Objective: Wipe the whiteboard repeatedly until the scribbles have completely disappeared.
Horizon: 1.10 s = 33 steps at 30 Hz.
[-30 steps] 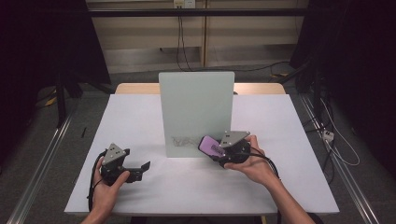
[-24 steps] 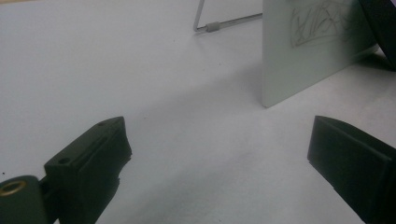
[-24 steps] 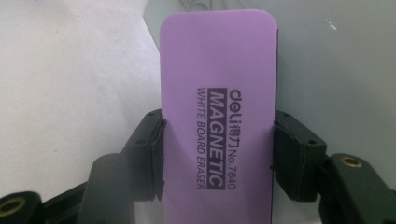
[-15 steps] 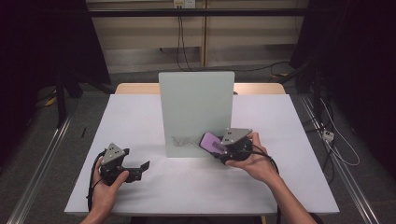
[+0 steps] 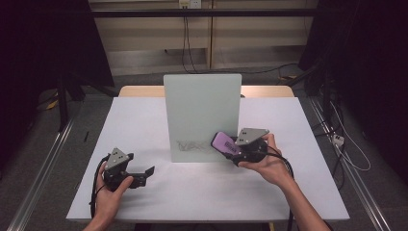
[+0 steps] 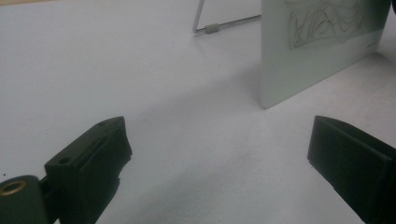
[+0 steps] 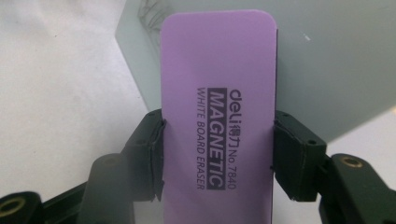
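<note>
Partly, eraser [image 7: 217,116] hides whiteboard [image 7: 322,60] scribbles

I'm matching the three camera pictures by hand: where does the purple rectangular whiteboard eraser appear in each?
High view: purple rectangular whiteboard eraser right of centre, clamped in the right gripper, at the upright white board's lower right.
Left gripper view: eraser not in it.
Right gripper view: eraser centre, between both jaws.
Shared landmark: the upright white board with scribbles.

Lab, dark curtains [image 5: 57,43], floor rails [image 5: 43,168], cables [image 5: 187,43]
</note>
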Each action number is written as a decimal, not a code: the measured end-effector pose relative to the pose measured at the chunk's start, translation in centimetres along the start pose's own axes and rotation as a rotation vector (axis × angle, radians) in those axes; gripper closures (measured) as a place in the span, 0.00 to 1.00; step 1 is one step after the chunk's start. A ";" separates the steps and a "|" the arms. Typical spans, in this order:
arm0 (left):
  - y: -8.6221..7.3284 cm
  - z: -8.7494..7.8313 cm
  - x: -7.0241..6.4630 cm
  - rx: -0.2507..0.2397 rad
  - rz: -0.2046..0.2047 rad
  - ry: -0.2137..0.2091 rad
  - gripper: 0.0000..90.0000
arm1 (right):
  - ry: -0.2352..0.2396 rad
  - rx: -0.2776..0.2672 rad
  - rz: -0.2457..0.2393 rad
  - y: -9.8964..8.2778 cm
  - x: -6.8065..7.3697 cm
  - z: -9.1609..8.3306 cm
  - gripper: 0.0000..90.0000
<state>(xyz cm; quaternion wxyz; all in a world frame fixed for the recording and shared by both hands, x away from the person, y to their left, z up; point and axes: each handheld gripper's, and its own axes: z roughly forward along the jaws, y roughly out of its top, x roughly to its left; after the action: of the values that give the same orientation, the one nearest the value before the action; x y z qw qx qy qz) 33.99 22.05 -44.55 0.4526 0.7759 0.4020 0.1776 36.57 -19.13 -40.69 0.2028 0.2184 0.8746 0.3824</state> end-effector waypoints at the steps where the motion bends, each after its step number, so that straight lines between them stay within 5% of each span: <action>1: 0.0 0.0 0.0 0.001 0.000 0.000 0.06 | 0.000 0.000 0.000 0.0 0.0 0.0 0.47; 33: 0.0 0.1 0.0 0.012 0.011 -0.002 0.06 | 0.085 0.036 -0.006 0.7 3.0 4.4 0.46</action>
<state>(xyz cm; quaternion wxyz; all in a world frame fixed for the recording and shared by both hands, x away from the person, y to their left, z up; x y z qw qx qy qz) 34.02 21.96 -44.55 0.4473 0.7811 0.3981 0.1768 36.61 -14.56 -43.52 0.1624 0.2030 0.8898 0.3751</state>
